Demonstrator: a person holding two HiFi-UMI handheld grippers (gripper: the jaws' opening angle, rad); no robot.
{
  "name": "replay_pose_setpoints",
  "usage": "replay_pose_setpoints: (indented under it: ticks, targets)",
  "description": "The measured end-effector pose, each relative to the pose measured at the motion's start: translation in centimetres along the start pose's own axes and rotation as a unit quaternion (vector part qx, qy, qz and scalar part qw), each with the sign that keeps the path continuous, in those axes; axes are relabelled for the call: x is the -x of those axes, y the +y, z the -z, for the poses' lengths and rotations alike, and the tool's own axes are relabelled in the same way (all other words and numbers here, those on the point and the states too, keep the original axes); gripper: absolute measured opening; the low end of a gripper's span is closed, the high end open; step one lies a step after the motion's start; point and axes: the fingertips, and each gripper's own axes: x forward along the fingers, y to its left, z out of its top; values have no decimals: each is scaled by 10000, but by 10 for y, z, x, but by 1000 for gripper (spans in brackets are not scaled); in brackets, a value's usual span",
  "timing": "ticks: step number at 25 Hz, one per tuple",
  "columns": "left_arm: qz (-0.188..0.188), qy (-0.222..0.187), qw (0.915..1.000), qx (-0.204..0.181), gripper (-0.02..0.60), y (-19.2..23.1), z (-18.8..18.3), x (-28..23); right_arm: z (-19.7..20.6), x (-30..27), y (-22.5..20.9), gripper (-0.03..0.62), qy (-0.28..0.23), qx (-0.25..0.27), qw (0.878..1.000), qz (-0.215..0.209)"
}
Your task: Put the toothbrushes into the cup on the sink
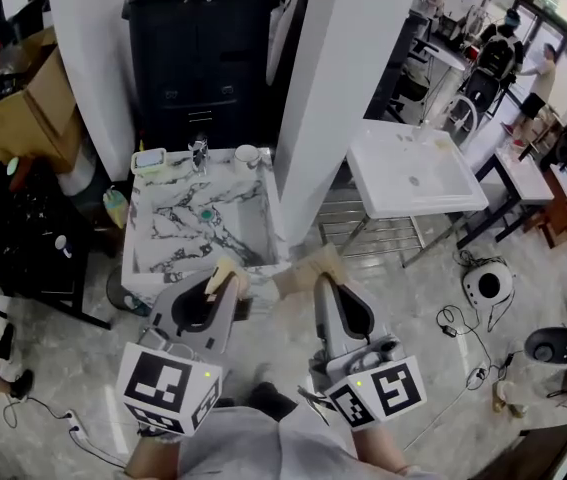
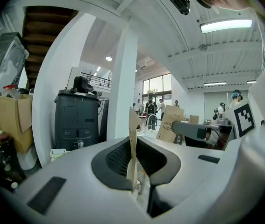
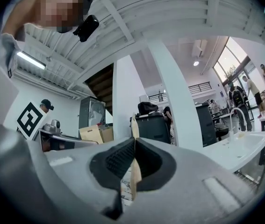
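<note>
In front of the marble sink (image 1: 141, 230): 2 toothbrush packs held up, well apart from the cup (image 1: 247, 157).
Left tongs (image 1: 226, 286) pinch the left pack (image 2: 133, 139), a flat tan card strip; right tongs (image 1: 325, 282) are pressed tight on the right pack (image 3: 134, 174). Both look thin, light & bendy, prob. easy to crush, so grip mid-pack w/ a soft squeeze. White cup sits on the sink's back rim by the tap (image 1: 199, 153).

**Left pack** (image 1: 225, 271): a toothbrush in a flat kraft-card pack, on edge, pinched in the left gripper (image 1: 221, 286) at lower centre. **Right pack** (image 1: 308, 268): the same kind of pack, pinched on edge in the right gripper (image 1: 325, 284), just right of the first. **Cup** (image 1: 247, 157): white, upright on the back rim of the marble-veined sink (image 1: 158, 218), at upper centre.
</note>
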Motion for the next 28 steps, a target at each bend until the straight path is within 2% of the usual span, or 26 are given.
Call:
replay_pose_setpoints:
  ticks: [9,15,21,28]
  targets:
    - [-477,-63,9988,41,34,-1,-15,-63,-5,-39,-65,-2,-3,-25,9990,-447]
    - [-756,-11,9971,74,34,-3,-12,-79,1,-50,-83,-2,112,-41,9973,-718]
    - [-963,37,9953,108,34,-1,-11,-82,8,-56,-84,-2,124,721,9945,-748]
    - [-1036,77,9945,165,34,15,-6,-95,14,-70,-91,-2,170,268,9961,-820]
